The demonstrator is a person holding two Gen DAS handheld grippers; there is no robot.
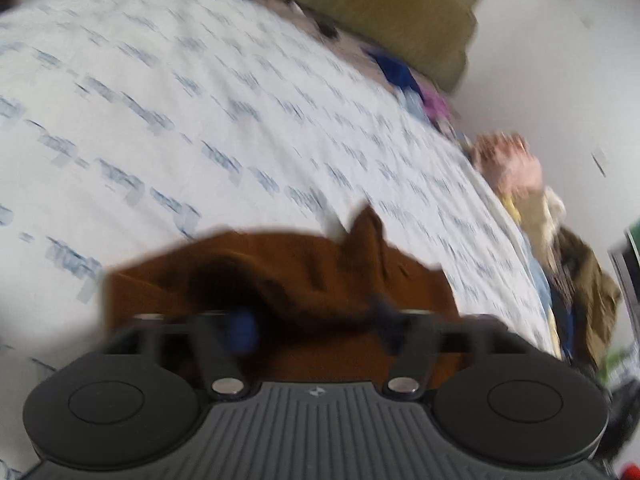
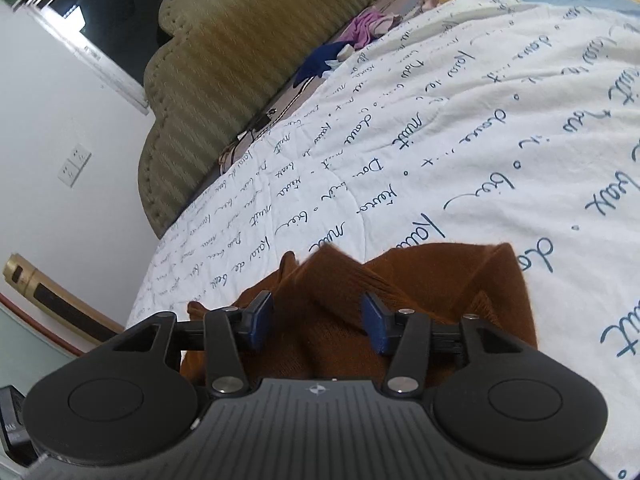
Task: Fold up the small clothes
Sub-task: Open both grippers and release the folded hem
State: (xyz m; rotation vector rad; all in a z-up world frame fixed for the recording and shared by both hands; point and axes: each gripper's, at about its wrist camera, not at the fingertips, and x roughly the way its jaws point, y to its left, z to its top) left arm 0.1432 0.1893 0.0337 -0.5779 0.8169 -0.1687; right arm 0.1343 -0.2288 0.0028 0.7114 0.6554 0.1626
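Note:
A rust-brown knit garment [image 2: 400, 280] lies crumpled on the white quilt with blue script [image 2: 480, 140], at the near edge. My right gripper [image 2: 318, 322] hovers just over it, its blue pads [image 2: 260, 320] standing apart with cloth below and between them, not pinched. The left wrist view is blurred. There the same brown garment [image 1: 280, 272] bunches up over my left gripper [image 1: 314, 320], whose fingers are spread wide. A fold of cloth drapes across the gap and partly hides the blue pads [image 1: 244, 330].
An olive padded headboard [image 2: 240, 60] runs along the far side of the bed. Purple [image 2: 368, 26] and navy [image 2: 324, 60] clothes lie beside it. A pile of pink, yellow and blue clothes [image 1: 560, 248] sits at the bed's right edge. White wall and a window [image 2: 100, 12] lie beyond.

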